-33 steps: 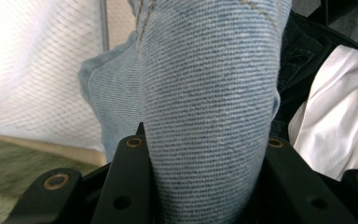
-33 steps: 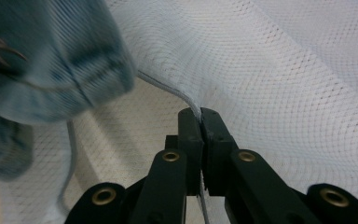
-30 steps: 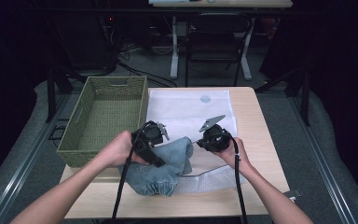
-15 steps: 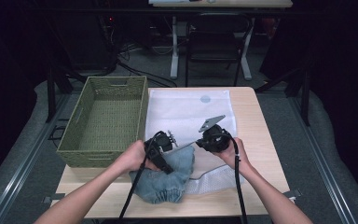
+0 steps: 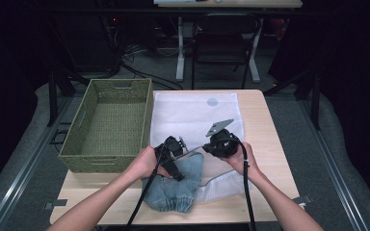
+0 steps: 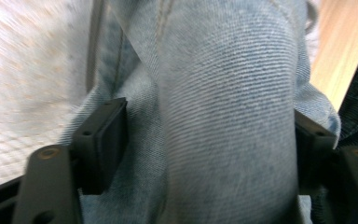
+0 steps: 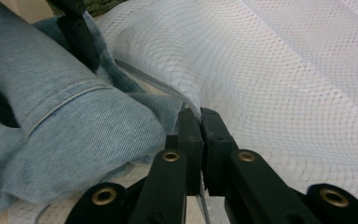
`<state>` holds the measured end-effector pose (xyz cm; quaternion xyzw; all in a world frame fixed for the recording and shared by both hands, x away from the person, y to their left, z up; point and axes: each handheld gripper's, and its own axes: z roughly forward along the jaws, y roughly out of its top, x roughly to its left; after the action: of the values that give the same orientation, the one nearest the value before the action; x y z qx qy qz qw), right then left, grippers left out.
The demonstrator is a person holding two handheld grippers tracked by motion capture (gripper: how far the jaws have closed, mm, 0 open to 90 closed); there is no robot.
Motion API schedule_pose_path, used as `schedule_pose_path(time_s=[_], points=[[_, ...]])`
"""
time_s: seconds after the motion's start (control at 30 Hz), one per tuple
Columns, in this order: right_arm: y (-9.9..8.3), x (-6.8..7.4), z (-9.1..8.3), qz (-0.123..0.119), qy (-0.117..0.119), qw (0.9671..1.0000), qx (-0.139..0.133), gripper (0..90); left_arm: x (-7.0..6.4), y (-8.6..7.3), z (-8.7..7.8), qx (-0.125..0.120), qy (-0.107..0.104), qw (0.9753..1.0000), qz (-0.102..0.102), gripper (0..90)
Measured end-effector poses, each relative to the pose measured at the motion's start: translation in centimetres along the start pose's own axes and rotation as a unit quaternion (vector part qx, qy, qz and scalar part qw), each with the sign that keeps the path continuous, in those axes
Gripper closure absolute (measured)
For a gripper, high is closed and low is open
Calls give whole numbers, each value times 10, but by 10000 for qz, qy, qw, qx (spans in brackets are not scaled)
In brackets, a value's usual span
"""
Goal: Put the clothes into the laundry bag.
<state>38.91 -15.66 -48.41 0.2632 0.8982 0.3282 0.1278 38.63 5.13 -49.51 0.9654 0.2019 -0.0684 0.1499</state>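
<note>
A light blue denim garment lies bunched at the table's front, partly on the near end of a white mesh bag. My left gripper is shut on a thick fold of the denim, with one jaw on each side of it. My right gripper is shut on the edge of the mesh bag, lifting that edge just beside the denim. In the right gripper view the left gripper appears at the top left, behind the denim.
An olive woven basket stands on the table's left part, close to my left hand. Bare wood of the table runs along the right of the bag. A chair and cables stand on the dark floor beyond the far edge.
My left gripper has carried the denim to the right and a little nearer, up against the bag's lifted edge. The right gripper has stayed in place on the bag.
</note>
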Motion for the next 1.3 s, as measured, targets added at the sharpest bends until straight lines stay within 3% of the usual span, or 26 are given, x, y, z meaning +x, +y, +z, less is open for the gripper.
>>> schedule_pose_path(time_s=[0.2,0.3,0.43,0.6,0.83,0.9,0.97,1.07,1.2,1.23,1.3], points=[[0,0,-1,34,-2,10000,-8,880,-13,-2,-27,-236,181,9994,153,179],[0,0,-1,41,-19,10000,-10,880,-24,-10,-45,-427,272,9984,245,175],[-1,0,-2,6,-20,10000,-18,880,-29,-21,-51,-474,300,9982,215,182],[0,1,-2,-1,-45,10000,-13,880,-23,-38,-37,-382,257,9989,-4,210],[-1,1,-1,17,-30,10000,7,880,-17,-49,-10,-391,194,9989,-148,387],[-1,1,-1,4,-28,10000,12,880,-16,-53,-5,-520,195,9983,-179,409],[-1,1,-1,-1,-17,10000,15,880,-16,-58,0,-732,194,9970,-139,523],[-1,1,-1,4,-19,10000,26,880,-17,-61,2,-814,181,9964,-124,631],[0,2,-1,-11,-23,10000,30,880,-19,-64,-1,-1004,104,9948,-165,691],[0,3,-2,-1,-26,10000,22,881,-19,-64,-4,-1076,6,9938,-263,695],[1,3,-3,-2,-37,10000,11,881,-19,-65,-6,-1138,5,9930,-328,699]])
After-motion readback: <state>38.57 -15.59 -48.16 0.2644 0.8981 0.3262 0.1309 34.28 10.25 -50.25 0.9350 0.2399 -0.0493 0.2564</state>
